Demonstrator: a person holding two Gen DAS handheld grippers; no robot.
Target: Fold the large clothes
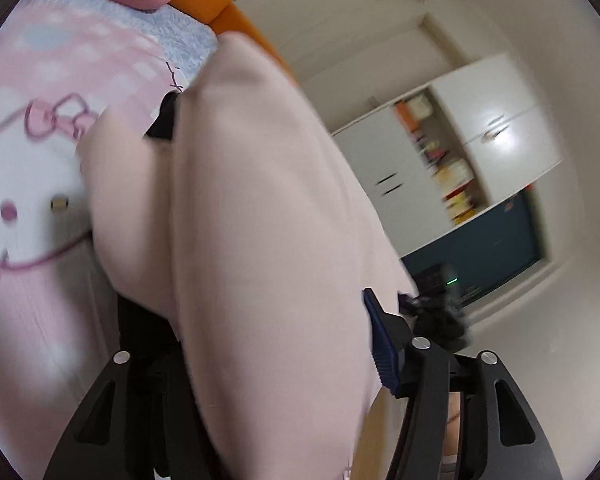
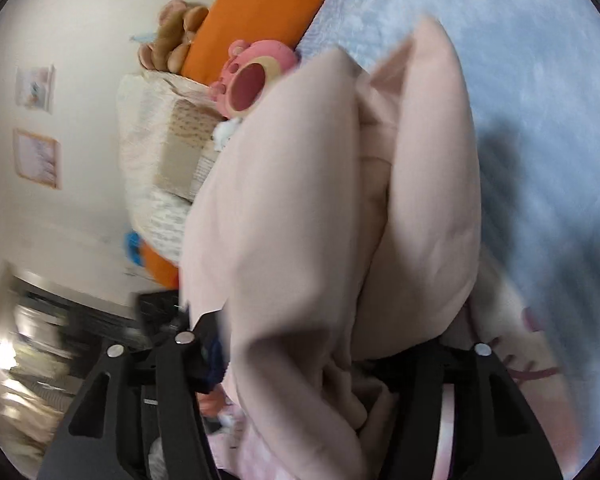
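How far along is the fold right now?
Done: nothing looks neatly folded yet. In hand: the pale pink fabric garment hangs bunched between the jaws of the left gripper and the right gripper, above the light blue fluffy blanket. Left: laying it flat and making the folds.

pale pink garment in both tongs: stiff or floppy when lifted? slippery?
Probably floppy: the pale pink garment bulges and sags in soft rounded folds between the left tongs, holding no flat shape. Likely thick and fairly light, since its folds look puffy rather than sharply creased. The matte surface suggests decent grip, though bunched layers in the right tongs might shift.
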